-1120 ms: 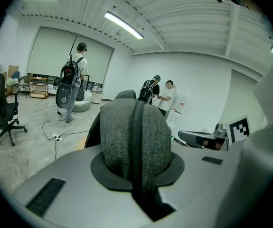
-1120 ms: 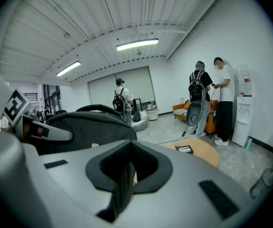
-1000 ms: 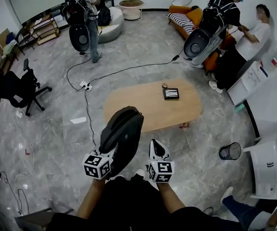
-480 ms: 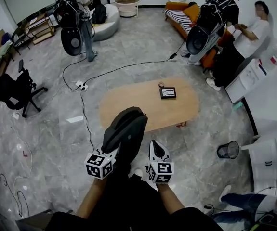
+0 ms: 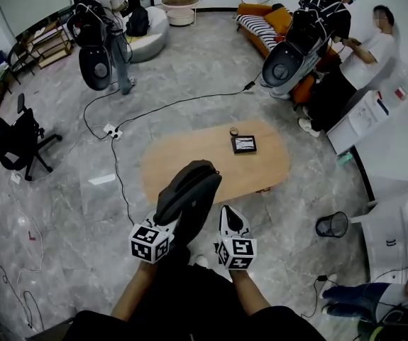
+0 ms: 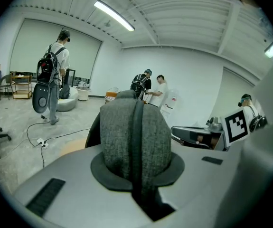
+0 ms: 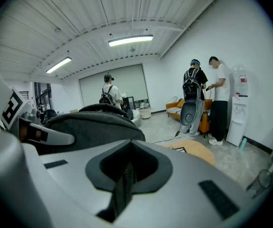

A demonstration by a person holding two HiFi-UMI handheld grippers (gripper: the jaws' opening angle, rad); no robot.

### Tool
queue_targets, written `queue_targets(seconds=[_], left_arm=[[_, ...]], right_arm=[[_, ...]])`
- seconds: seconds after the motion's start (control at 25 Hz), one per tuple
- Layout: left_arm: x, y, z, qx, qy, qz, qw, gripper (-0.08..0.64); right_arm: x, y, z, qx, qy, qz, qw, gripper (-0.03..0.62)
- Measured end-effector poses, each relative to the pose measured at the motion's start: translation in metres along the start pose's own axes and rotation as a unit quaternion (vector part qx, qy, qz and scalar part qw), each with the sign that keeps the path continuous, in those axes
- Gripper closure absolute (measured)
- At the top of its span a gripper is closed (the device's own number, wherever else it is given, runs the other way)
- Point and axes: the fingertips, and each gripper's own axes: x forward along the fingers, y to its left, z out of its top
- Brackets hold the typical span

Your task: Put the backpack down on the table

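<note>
- The left gripper (image 5: 169,224) is seen low in the head view, with its jaws clamped on the backpack (image 5: 189,196). In the left gripper view a dark strap of the bag is pinched between them.
- The right gripper (image 5: 230,220) is held just beside it, apart from the bag. Its jaws are closed together and nothing is caught between them.
- The backpack, grey with a dark edge, is carried upright in the air in front of the person. In the head view it is seen over the floor and overlapping the near edge of the table (image 5: 189,158); it is not set down.
- On the far right part of the oval wooden table a dark square pad (image 5: 244,144) is laid, with a small cup (image 5: 233,131) just behind it.
- A wire bin (image 5: 331,224) is placed on the floor to the right of the table, and a power strip (image 5: 109,130) with cables lies to the left.
- An office chair (image 5: 12,144) is seen at the far left.
- Further back, one person (image 5: 97,6) stands at the left, and two people (image 5: 331,27) are seen by an orange sofa (image 5: 260,23).
</note>
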Motion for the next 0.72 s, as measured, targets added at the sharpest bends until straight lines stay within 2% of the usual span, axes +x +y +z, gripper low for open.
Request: queue_targets(seconds=[0.72], left_arm=[[0.037,0.075,0.032,0.026,0.023,-0.035,0.9988,0.502]], right_arm=[[0.078,0.025,0.020,-0.007,0.017,-0.030,0.999,0.581]])
